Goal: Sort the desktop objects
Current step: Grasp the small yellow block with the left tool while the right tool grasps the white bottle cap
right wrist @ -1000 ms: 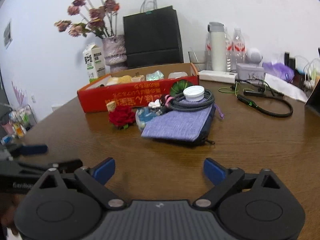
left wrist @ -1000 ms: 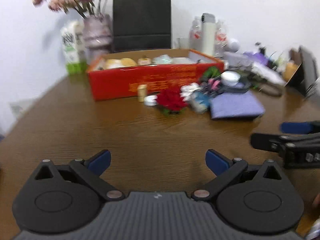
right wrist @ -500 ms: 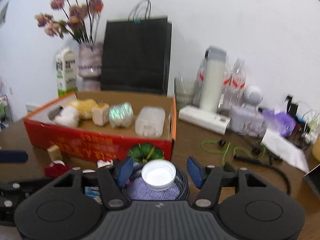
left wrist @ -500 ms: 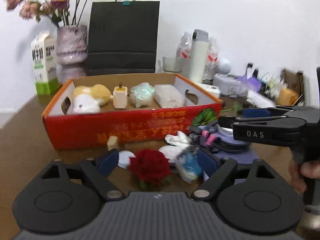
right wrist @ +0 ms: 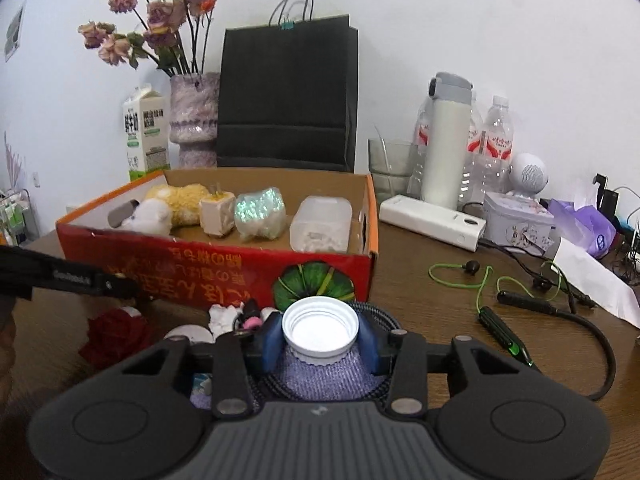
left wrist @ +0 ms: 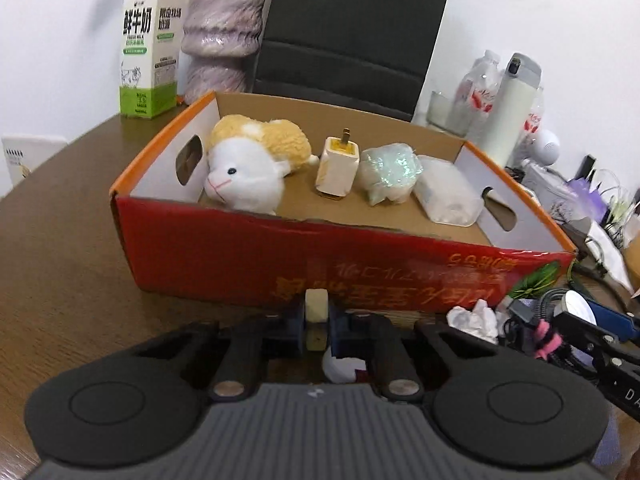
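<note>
L wrist view is looking straight into the red cardboard box (left wrist: pixel 224 256) near the table's (left wrist: pixel 60 264) back edge: a plush lamb (left wrist: pixel 250 168) is lying at the box's left end, then a cream charger plug (left wrist: pixel 337 170), an iridescent wrapped bundle (left wrist: pixel 390 174) and a clear plastic case (left wrist: pixel 448 192) toward the right end. The R wrist view is showing what that one misses: dried flowers (right wrist: pixel 152 28) in the vase (right wrist: pixel 194 120), a black paper bag (right wrist: pixel 288 92), a white thermos (right wrist: pixel 446 140), water bottles (right wrist: pixel 496 140), a white power bank (right wrist: pixel 432 220) and green earphones (right wrist: pixel 480 292) toward the table's right side.

Left gripper (left wrist: pixel 317 326), jaws just having closed, is pinching a small cream block (left wrist: pixel 317 312) upright between its blue pads, just in front of the box's front wall. Right gripper (right wrist: pixel 320 340), jaws also just having closed in, is clamping a white bottle cap (right wrist: pixel 320 328), open side up, over a purple pouch (right wrist: pixel 324 372) ringed by a coiled cable (right wrist: pixel 384 320). A red fabric rose (right wrist: pixel 116 336) and crumpled white paper (left wrist: pixel 474 318) are lying btwn the two tools, in front of the box.
</note>
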{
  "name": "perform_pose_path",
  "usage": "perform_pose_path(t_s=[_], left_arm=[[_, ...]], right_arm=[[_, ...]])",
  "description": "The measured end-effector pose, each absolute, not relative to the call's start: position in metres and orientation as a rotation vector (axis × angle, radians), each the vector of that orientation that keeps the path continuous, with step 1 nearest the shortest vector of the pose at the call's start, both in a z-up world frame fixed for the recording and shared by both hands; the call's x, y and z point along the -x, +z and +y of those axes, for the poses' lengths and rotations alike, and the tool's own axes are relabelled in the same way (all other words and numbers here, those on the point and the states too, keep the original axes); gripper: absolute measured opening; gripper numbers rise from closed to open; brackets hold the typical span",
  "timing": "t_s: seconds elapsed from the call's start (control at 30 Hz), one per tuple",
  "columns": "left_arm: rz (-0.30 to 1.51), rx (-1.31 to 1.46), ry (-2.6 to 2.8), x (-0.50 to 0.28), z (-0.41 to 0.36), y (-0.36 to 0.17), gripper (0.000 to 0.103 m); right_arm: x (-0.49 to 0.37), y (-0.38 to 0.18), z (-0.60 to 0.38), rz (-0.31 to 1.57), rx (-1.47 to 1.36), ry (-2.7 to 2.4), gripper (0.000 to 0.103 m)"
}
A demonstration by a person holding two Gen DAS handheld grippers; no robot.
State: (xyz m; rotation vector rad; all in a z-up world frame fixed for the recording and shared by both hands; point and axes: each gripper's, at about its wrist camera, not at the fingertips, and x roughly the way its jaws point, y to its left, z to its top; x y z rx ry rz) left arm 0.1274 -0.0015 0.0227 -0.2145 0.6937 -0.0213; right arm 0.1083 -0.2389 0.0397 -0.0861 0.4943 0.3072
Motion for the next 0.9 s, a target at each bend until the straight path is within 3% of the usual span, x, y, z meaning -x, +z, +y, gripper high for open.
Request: perform_pose_path(t_s=[0.37, 0.9], left_arm=[[0.544, 0.191, -0.058, -0.027, -0.002, 0.069, 0.012], [0.626, 0.146, -0.114, 0.076, -0.016, 0.031, 0.012]], right_arm=[[-0.034, 0.085, -0.230, 0.369, 0.004, 0.433, 0.039], [0.072, 0.033, -0.219, 0.527, 0.017, 0.416, 0.039]])
